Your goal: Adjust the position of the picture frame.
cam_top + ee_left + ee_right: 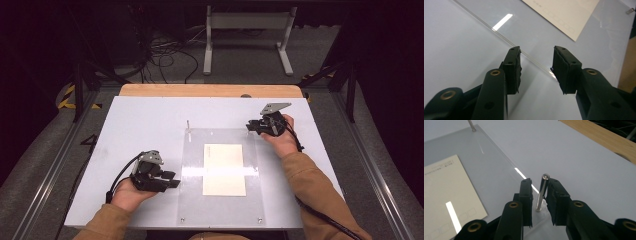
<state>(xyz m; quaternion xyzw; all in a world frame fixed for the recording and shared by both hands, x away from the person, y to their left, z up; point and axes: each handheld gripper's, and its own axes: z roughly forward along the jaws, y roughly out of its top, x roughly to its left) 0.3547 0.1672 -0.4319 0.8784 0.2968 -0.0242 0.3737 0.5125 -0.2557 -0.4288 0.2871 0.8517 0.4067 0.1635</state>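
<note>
A white table [140, 125] is filling most of the high view, with a strip of bare wood [210, 90] running along its far edge. On the table a clear plastic sheet [195, 165] is lying flat, catching a bright bar of reflected light, and a cream card [224, 169] is resting near its middle, printed with a faint row of small boxes at one end.

The person's sleeved forearms are coming in from below. The left gripper [172, 180] is sitting just beside the sheet's left edge, pointing toward the card; in the left gripper view its jaws are standing well apart over that edge, holding nothing, the pads [564, 67] hovering just above the surface.

The right gripper [251, 126] is at the sheet's far right corner. There a thin metal pin [541, 192] is standing upright in the sheet — the jaws are sitting on either side of it, the right pad touching or nearly touching the shaft, the left one a little way off, so they are not yet clamped.

A second pin [188, 124] is standing at the far left corner, well apart from both grippers.
</note>
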